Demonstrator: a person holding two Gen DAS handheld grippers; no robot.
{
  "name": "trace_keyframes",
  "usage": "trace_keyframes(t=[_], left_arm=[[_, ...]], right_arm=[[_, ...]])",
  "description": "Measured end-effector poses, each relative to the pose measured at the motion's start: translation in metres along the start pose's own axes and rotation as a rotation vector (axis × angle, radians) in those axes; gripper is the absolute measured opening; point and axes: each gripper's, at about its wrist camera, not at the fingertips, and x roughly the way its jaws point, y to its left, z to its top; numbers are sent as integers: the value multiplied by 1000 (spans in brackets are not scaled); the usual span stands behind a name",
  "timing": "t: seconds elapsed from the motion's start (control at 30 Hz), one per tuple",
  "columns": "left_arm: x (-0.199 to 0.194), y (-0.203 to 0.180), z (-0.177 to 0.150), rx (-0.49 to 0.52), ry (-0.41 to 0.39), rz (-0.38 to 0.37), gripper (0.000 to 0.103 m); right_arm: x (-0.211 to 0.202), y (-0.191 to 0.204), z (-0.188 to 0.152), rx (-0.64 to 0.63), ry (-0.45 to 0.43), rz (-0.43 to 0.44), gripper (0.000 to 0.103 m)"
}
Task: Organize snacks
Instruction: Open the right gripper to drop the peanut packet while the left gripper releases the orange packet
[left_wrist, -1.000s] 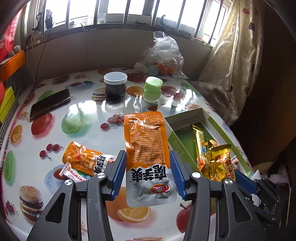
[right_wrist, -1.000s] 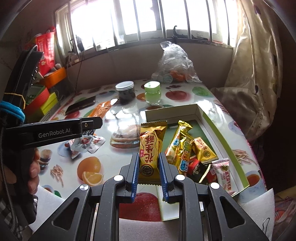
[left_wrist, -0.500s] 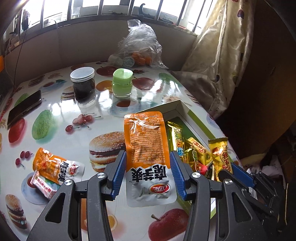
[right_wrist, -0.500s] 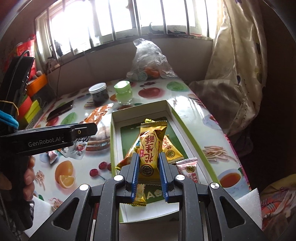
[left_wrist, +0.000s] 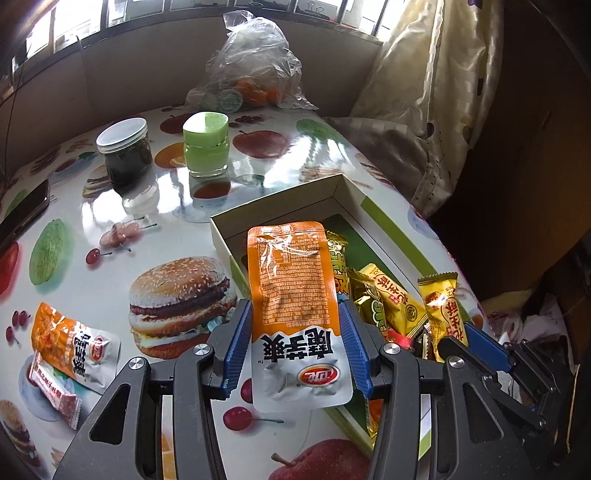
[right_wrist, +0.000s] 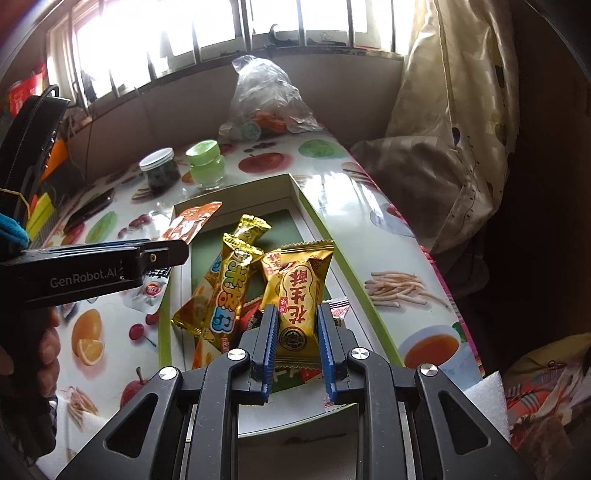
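From the left wrist view, the left gripper (left_wrist: 295, 338) is clamped on an orange and white snack pouch (left_wrist: 295, 306), its blue pads pressing both side edges. The pouch stands up between the fingers, over the near left corner of the open box (left_wrist: 347, 192) just ahead. Yellow snack packs (left_wrist: 384, 302) lie in the box to the gripper's right. To its left, on the fruit-print tablecloth (left_wrist: 110, 206), lie another orange pouch (left_wrist: 70, 339) and a small pink pack (left_wrist: 55, 387), touching. Farther ahead stand a dark jar (left_wrist: 123, 151) and a green jar (left_wrist: 205, 144).

From the right wrist view, the right gripper (right_wrist: 295, 336) is clamped on a gold snack pack (right_wrist: 301, 295), held above the box (right_wrist: 325, 229), where a long yellow pack (right_wrist: 225, 288) lies just left of the fingers. The left gripper (right_wrist: 162, 254) reaches in from the left.
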Motion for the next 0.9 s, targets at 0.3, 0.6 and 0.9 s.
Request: trace_keyframes(t=[0.3,0.6,0.9], left_arm=[[9,-5,5,13,-3,15,50],[13,-10,8,24,-8,41,50],[14,-12,9,24,-6,48,52]], right_arm=[[11,-6,-3,-13,21,-32,20],[15,-7,-3,-23,14,-27,20],[14,-7,-3,-11,-4,-15,27]])
